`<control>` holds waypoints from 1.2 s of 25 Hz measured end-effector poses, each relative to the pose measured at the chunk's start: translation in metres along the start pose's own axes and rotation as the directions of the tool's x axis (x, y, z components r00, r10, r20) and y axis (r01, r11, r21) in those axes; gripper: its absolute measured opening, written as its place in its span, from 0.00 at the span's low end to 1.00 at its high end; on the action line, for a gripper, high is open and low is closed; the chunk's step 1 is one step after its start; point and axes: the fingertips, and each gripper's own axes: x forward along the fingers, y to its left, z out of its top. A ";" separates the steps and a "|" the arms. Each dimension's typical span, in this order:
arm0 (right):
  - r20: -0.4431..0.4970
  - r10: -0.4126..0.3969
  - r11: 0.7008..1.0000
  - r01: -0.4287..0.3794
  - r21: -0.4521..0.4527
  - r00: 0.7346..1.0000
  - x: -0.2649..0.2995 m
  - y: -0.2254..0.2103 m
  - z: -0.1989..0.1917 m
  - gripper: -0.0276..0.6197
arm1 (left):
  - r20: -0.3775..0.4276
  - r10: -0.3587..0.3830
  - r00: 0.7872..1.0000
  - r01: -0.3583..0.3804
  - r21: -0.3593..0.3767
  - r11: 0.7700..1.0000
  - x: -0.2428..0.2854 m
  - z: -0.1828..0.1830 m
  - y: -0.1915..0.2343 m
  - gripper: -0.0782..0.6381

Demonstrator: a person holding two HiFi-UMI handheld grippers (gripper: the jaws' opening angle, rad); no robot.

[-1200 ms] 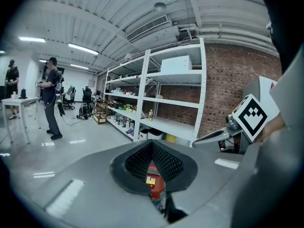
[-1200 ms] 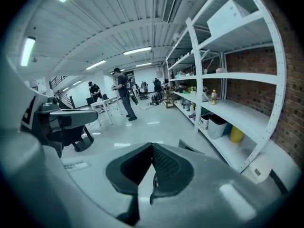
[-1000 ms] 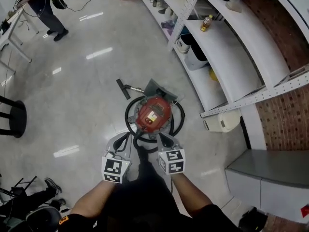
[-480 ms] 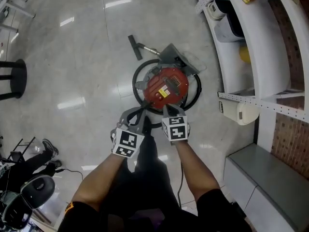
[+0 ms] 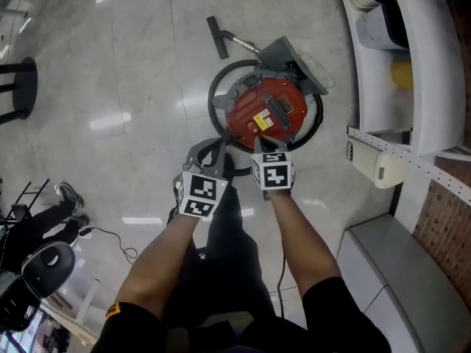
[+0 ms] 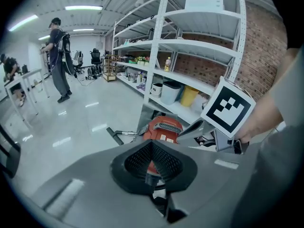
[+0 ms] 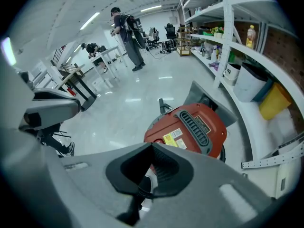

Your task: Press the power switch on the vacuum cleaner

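Right of the fingers, a white shelving rack runs along a brick wall and holds a yellow bin. A white casing lies at the rack's foot, and a grey cabinet sits behind them on that side. Well left of the fingers, a black stool stands on the glossy floor. Far ahead of them, a person stands near a white worktop.

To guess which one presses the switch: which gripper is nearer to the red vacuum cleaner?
Right. The right gripper is at the near edge of the vacuum cleaner; the left gripper is farther back, off to its left.
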 end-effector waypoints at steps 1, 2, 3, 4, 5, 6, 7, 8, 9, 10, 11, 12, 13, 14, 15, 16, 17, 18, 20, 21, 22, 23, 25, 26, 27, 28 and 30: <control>-0.007 0.005 1.000 -0.005 0.003 1.000 0.005 0.000 -0.002 0.03 | -0.006 -0.002 1.000 0.002 0.000 1.000 0.003 -0.003 0.000 0.12; -0.013 0.009 1.000 -0.009 0.003 1.000 0.009 0.000 -0.003 0.03 | -0.010 -0.006 1.000 0.006 0.004 1.000 0.007 -0.007 0.000 0.12; -0.019 0.011 1.000 -0.011 0.000 1.000 0.013 0.000 -0.005 0.03 | -0.014 -0.011 1.000 0.011 0.008 1.000 0.010 -0.009 -0.001 0.12; -0.026 0.012 1.000 -0.012 -0.007 1.000 0.016 -0.001 -0.007 0.03 | -0.016 -0.014 1.000 0.015 0.009 1.000 0.013 -0.012 -0.002 0.12; -0.033 0.012 1.000 -0.012 -0.014 0.999 0.020 -0.002 -0.008 0.03 | -0.017 -0.017 1.000 0.017 0.007 1.000 0.016 -0.013 -0.003 0.12; -0.042 0.011 1.000 -0.012 -0.019 0.999 0.024 -0.003 -0.009 0.03 | -0.020 -0.020 1.000 0.020 0.004 1.000 0.019 -0.015 -0.004 0.12; -0.050 0.010 1.000 -0.011 -0.021 0.999 0.028 -0.005 -0.010 0.03 | -0.023 -0.023 0.999 0.023 0.001 1.000 0.021 -0.017 -0.005 0.12; -0.057 0.009 1.000 -0.010 -0.020 0.998 0.032 -0.006 -0.010 0.03 | -0.027 -0.027 0.999 0.027 -0.001 1.000 0.022 -0.019 -0.006 0.12; -0.064 0.008 1.000 -0.009 -0.017 0.998 0.036 -0.008 -0.011 0.03 | -0.031 -0.031 0.999 0.031 -0.002 1.000 0.023 -0.021 -0.007 0.12; -0.070 0.007 1.000 -0.008 -0.014 0.998 0.040 -0.010 -0.011 0.03 | -0.035 -0.034 0.999 0.034 -0.002 0.999 0.024 -0.023 -0.008 0.12; -0.078 0.006 1.000 -0.007 -0.014 0.997 0.044 -0.011 -0.012 0.03 | -0.042 -0.035 0.999 0.035 -0.002 0.999 0.025 -0.026 -0.009 0.12; -0.087 0.005 1.000 -0.006 -0.015 0.996 0.048 -0.012 -0.013 0.03 | -0.050 -0.035 0.998 0.035 -0.002 0.999 0.026 -0.028 -0.009 0.12; -0.097 0.004 1.000 -0.006 -0.017 0.995 0.052 -0.012 -0.014 0.03 | -0.058 -0.034 0.998 0.034 -0.003 0.999 0.027 -0.031 -0.007 0.12; -0.107 0.002 1.000 -0.004 -0.018 0.994 0.055 -0.013 -0.015 0.03 | -0.066 -0.033 0.997 0.032 -0.005 0.999 0.029 -0.033 -0.006 0.12; -0.118 0.000 1.000 -0.002 -0.020 0.993 0.058 -0.014 -0.016 0.03 | -0.073 -0.032 0.997 0.031 -0.007 0.999 0.030 -0.034 -0.004 0.12; -0.130 -0.004 1.000 0.001 -0.023 0.992 0.061 -0.016 -0.018 0.03 | -0.079 -0.031 0.996 0.030 -0.009 1.000 0.031 -0.035 -0.003 0.12; -0.144 -0.009 1.000 0.005 -0.027 0.990 0.064 -0.018 -0.020 0.03 | -0.084 -0.030 0.996 0.030 -0.010 1.000 0.032 -0.037 -0.002 0.12; -0.157 -0.014 1.000 0.010 -0.029 0.987 0.066 -0.019 -0.022 0.03 | -0.087 -0.030 0.996 0.030 -0.011 0.999 0.033 -0.038 -0.002 0.12; -0.179 -0.017 0.999 0.011 -0.035 0.984 0.069 -0.021 -0.027 0.03 | -0.090 -0.033 0.995 0.032 -0.014 0.999 0.034 -0.039 -0.002 0.12; -0.185 -0.014 0.999 0.007 -0.038 0.983 0.070 -0.021 -0.028 0.03 | -0.092 -0.035 0.995 0.034 -0.015 0.999 0.035 -0.039 -0.002 0.12; -0.188 -0.012 0.999 0.004 -0.041 0.982 0.071 -0.020 -0.029 0.03 | -0.093 -0.038 0.995 0.036 -0.015 0.999 0.035 -0.039 -0.002 0.12; -0.190 -0.011 0.999 0.003 -0.044 0.982 0.072 -0.020 -0.030 0.03 | -0.094 -0.039 0.995 0.038 -0.014 0.999 0.036 -0.039 -0.002 0.12; -0.198 -0.015 0.999 0.006 -0.049 0.980 0.073 -0.021 -0.031 0.03 | -0.096 -0.042 0.994 0.041 -0.012 0.999 0.037 -0.039 -0.001 0.12; -0.206 -0.021 0.999 0.011 -0.051 0.978 0.073 -0.022 -0.032 0.03 | -0.097 -0.042 0.994 0.042 -0.011 0.999 0.038 -0.040 -0.001 0.12; -0.215 -0.029 0.998 0.018 -0.053 0.976 0.074 -0.023 -0.033 0.03 | -0.098 -0.043 0.994 0.042 -0.010 0.999 0.038 -0.040 -0.001 0.12; -0.226 -0.036 0.998 0.024 -0.055 0.974 0.075 -0.023 -0.035 0.03 | -0.099 -0.044 0.994 0.043 -0.010 0.999 0.037 -0.039 -0.001 0.12; -0.251 -0.047 0.998 0.034 -0.057 0.967 0.076 -0.025 -0.040 0.03 | -0.096 -0.048 0.994 0.048 -0.010 0.999 0.037 -0.037 -0.002 0.12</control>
